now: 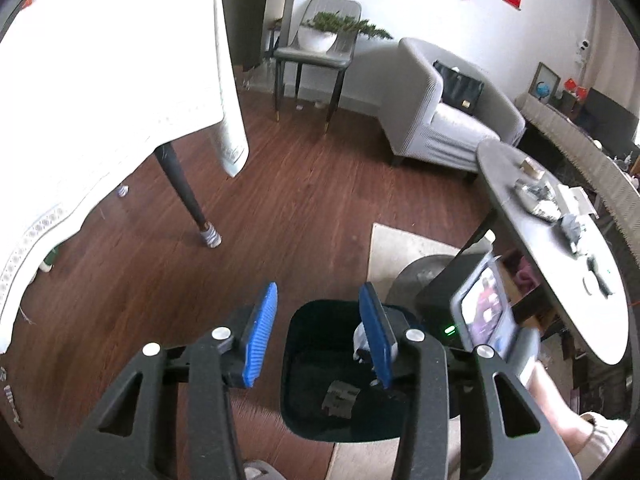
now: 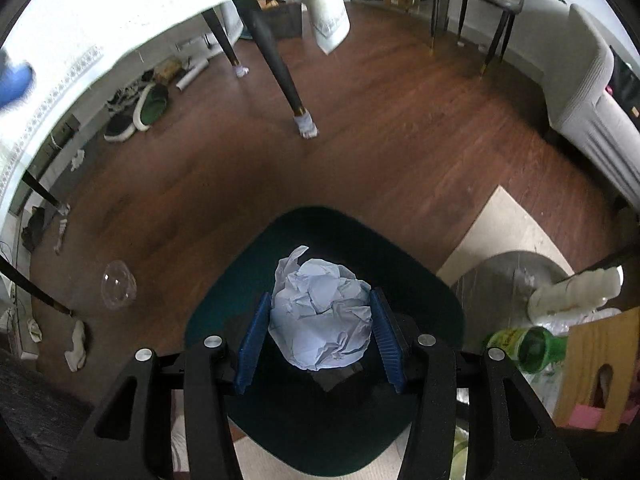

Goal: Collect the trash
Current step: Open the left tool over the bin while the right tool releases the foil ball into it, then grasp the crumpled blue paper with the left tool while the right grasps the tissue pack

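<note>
A dark green trash bin point(image 2: 420, 304) stands on the floor below both grippers; it also shows in the left wrist view point(image 1: 296, 344). My right gripper point(image 2: 320, 338) is shut on a crumpled ball of pale paper point(image 2: 320, 316) and holds it over the bin's opening. My left gripper point(image 1: 320, 338) is open and empty above the bin's left rim. A white scrap point(image 1: 362, 342) and a grey scrap point(image 1: 340, 398) lie inside the bin. More crumpled trash point(image 1: 574, 230) lies on the grey oval table point(image 1: 500, 168).
A table with a white cloth point(image 1: 100, 92) stands at left, its dark leg point(image 1: 188, 196) on the wood floor. A grey armchair point(image 1: 444, 108) stands behind. A clear plastic cup point(image 2: 118, 284), socks point(image 2: 76, 344), shoes point(image 2: 136, 108), a green bottle point(image 2: 528, 346) and a cardboard box point(image 2: 596, 360) lie around.
</note>
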The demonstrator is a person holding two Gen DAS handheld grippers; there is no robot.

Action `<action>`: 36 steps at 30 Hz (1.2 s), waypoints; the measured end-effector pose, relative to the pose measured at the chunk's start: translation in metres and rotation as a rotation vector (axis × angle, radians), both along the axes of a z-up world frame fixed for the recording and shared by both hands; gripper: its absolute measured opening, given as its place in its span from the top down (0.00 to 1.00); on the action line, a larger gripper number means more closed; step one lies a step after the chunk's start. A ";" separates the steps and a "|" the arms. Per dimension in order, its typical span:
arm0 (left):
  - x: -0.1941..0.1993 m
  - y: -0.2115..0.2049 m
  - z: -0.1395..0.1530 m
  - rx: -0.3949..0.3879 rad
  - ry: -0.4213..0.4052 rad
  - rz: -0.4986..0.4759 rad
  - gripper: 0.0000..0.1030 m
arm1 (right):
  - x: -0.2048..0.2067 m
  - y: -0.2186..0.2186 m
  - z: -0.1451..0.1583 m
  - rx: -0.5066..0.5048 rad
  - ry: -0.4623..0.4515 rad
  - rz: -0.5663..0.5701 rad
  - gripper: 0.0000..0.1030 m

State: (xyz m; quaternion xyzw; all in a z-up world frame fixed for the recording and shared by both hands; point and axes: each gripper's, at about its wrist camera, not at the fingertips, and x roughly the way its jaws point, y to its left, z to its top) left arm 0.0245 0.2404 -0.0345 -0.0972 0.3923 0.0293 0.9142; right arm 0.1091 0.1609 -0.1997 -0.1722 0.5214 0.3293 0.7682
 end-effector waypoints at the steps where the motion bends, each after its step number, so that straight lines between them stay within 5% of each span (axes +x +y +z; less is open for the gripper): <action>1: 0.000 0.000 0.002 -0.003 -0.007 -0.002 0.56 | -0.001 -0.001 -0.003 -0.007 0.008 0.000 0.46; 6: 0.000 -0.003 0.015 -0.014 -0.039 -0.005 0.56 | -0.003 -0.009 -0.001 -0.020 0.010 0.000 0.36; 12: -0.001 -0.013 0.033 -0.008 -0.082 -0.004 0.56 | -0.010 -0.019 0.016 0.017 -0.006 0.018 0.36; 36: 0.018 -0.080 0.059 0.027 -0.169 -0.025 0.52 | -0.035 -0.127 0.167 0.312 -0.242 0.026 0.36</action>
